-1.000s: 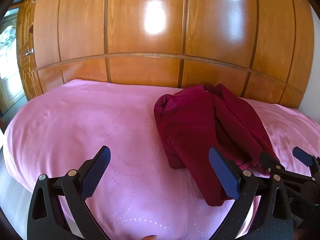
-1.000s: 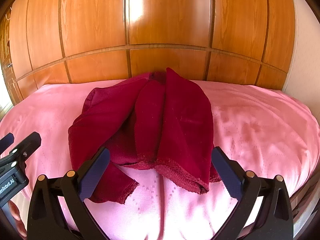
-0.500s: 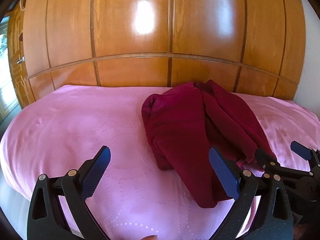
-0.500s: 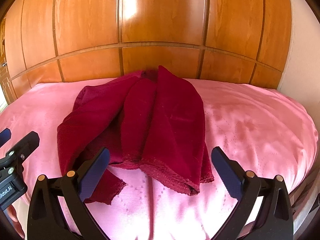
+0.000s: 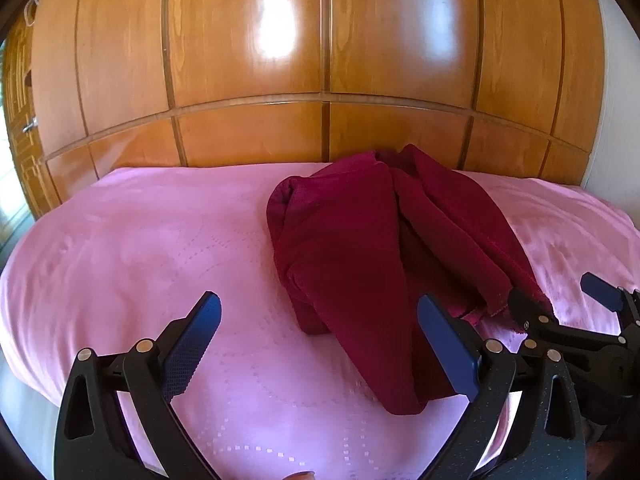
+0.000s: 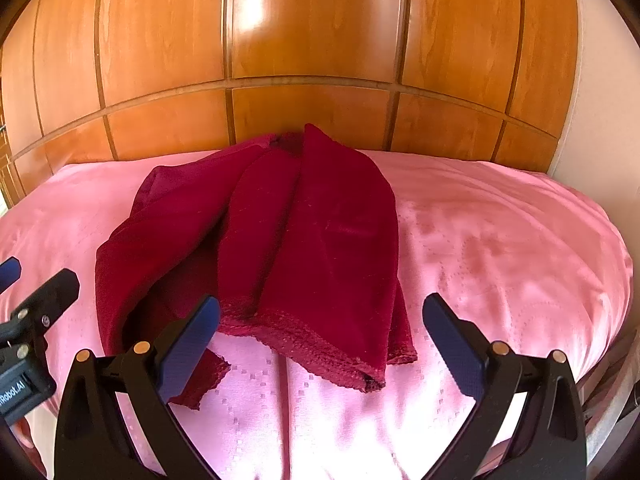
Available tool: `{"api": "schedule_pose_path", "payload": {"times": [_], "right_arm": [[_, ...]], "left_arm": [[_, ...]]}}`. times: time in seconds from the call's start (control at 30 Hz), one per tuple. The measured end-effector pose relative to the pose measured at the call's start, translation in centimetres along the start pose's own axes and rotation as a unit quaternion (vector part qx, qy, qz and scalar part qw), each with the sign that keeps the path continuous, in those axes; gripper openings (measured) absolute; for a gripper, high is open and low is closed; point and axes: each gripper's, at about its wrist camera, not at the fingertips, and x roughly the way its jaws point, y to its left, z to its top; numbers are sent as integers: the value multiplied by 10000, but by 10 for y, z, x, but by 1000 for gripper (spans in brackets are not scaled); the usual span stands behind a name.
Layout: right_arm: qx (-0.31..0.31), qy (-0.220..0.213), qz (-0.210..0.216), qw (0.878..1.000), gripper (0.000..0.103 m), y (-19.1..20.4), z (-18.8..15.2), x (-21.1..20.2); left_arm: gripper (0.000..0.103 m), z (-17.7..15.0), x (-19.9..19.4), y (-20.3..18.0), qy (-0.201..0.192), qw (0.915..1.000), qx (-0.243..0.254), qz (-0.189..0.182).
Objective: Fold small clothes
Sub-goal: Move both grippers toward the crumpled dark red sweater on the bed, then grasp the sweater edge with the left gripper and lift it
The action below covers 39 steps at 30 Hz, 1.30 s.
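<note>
A dark red garment [image 5: 360, 248] lies crumpled in loose folds on the pink bed cover [image 5: 140, 240]; it also shows in the right wrist view [image 6: 304, 240]. My left gripper [image 5: 320, 340] is open and empty, just before the garment's near left end. My right gripper [image 6: 320, 340] is open and empty, just before the garment's lace-trimmed hem [image 6: 304, 344]. The right gripper shows in the left wrist view [image 5: 560, 304] at the far right; the left gripper shows in the right wrist view [image 6: 36, 288] at the far left.
A glossy wooden wardrobe [image 5: 320, 60] stands right behind the bed. The bed's left edge [image 5: 16, 360] drops off near the left gripper. A pale wall [image 6: 600, 120] is at the right, beside the bed's right edge [image 6: 616, 320].
Both grippers have swung a little to the left and drawn slightly closer to the garment. The jaws stay open. The garment has not moved.
</note>
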Motion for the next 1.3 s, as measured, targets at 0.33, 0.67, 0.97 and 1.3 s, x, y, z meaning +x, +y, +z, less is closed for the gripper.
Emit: {"api": "schedule_pose_path", "payload": {"times": [0.33, 0.67, 0.97, 1.3], "right_arm": [[-75, -92, -27, 9999, 101, 5, 1, -8], [44, -222, 64, 9997, 101, -6, 3, -11], [267, -271, 228, 9990, 101, -26, 11, -13], [526, -61, 1422, 9884, 80, -47, 18, -19]], "left_arm": [[97, 0, -2, 1, -21, 10000, -46, 12], [97, -3, 7, -4, 124, 9999, 86, -72], [97, -8, 22, -3, 419, 9989, 67, -198], [84, -13, 34, -15, 681, 9945, 373, -700]]}}
